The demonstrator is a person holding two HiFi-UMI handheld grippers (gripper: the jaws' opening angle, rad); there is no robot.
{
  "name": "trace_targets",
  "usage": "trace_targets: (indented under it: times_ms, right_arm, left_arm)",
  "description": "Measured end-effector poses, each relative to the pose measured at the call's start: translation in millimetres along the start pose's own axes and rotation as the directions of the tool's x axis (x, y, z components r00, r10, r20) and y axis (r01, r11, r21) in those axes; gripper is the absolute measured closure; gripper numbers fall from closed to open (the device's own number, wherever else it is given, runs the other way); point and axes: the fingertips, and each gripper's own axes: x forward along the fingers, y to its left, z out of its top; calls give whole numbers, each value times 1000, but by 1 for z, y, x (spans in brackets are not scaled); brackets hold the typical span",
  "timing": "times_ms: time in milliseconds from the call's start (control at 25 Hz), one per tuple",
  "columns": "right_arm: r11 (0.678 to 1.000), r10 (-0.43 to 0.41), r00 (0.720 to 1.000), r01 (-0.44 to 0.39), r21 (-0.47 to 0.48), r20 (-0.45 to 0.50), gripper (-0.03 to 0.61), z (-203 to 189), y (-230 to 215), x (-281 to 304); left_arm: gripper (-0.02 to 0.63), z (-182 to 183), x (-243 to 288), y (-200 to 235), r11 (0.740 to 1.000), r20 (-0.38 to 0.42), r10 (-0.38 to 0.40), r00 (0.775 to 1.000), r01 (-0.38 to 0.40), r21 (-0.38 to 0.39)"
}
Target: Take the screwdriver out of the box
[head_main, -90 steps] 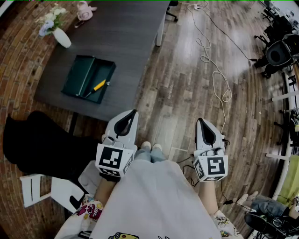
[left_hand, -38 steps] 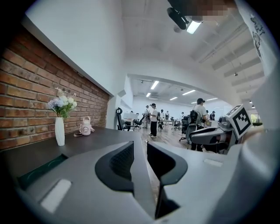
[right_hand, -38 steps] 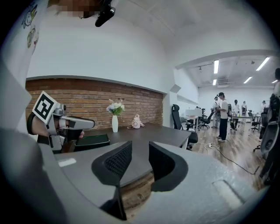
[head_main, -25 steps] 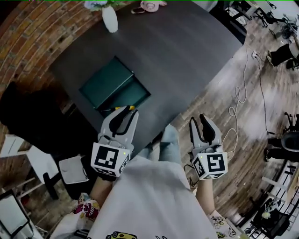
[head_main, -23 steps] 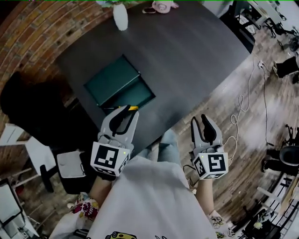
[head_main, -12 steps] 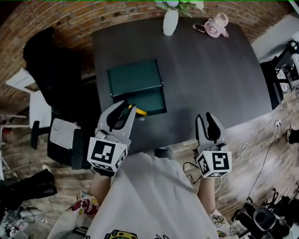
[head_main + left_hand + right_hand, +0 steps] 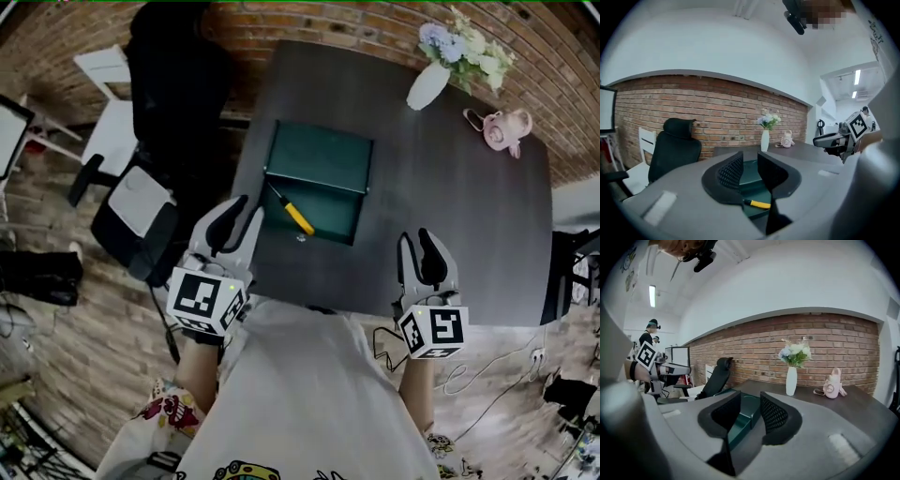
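One screwdriver (image 7: 293,213) lies in open box (image 7: 336,212).

L gripper view: screwdriver (image 7: 758,204) shows only its yellow handle. Shaft + tip are hidden behind the jaw at pic left. Box (image 7: 750,176) is mostly covered by both jaws.

R gripper view: box (image 7: 739,422) is partly covered by the jaws.

Head view: right gripper (image 7: 419,246) covers a bit of the desk's (image 7: 450,206) near edge. Screwdriver tip too small to tell.

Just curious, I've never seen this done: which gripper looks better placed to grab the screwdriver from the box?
Probably left. The left gripper, jaws open, sits beside the box with the screwdriver just ahead; the right gripper is farther off.
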Motion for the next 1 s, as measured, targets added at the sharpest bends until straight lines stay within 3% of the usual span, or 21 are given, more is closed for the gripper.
trace_targets:
  times_ms: [160,280,1000]
  right_arm:
    - [998,66,998,-67,-9,-19,451,0,14,18]
    - [997,81,996,-82,-8,-25,451,2,25,34]
    - [997,72,995,-72,-5,-66,451,17,68,96]
  left_arm:
    - [523,-2,-12,23,997,-12,76,997,-76,-11]
    - [529,-2,-11,37,996,-12,91,996,-91,-8]
    - [537,0,15,73,999,-38,-33,999,32,-27]
